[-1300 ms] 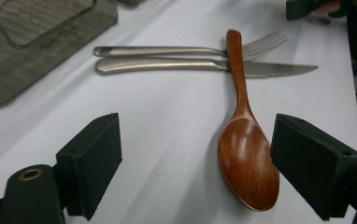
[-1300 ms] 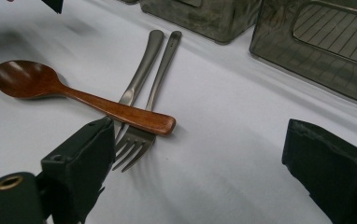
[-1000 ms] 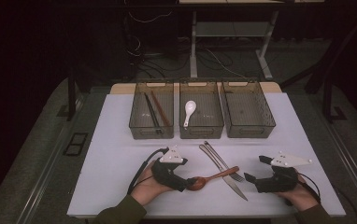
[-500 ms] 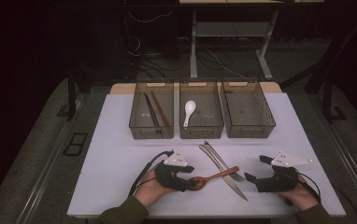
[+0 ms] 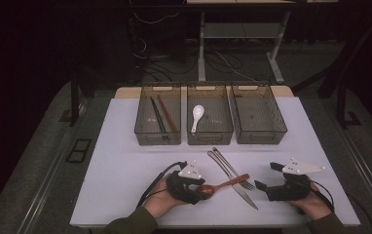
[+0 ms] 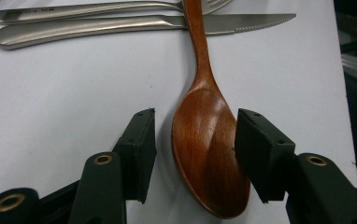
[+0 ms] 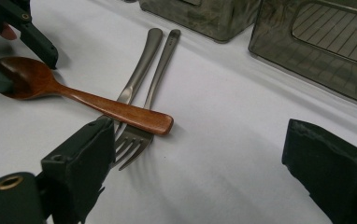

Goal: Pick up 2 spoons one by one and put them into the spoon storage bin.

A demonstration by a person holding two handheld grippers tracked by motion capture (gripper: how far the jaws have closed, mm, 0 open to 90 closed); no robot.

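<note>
My left gripper (image 6: 193,140) down at near edge of table (image 5: 125,161), jaws just been closing, now around bowl of wooden spoon (image 6: 209,158). One pad touching bowl edge, other with thin gap, so not quite clamped. Spoon flat on table, handle lying across knife (image 6: 120,29) and fork (image 6: 88,9). My right gripper (image 7: 200,158) just beside, jaws wide apart, nothing in them. Further back, three bins (image 5: 257,136): chopsticks (image 5: 162,117) in left one, white spoon (image 5: 197,116) in middle.
</note>
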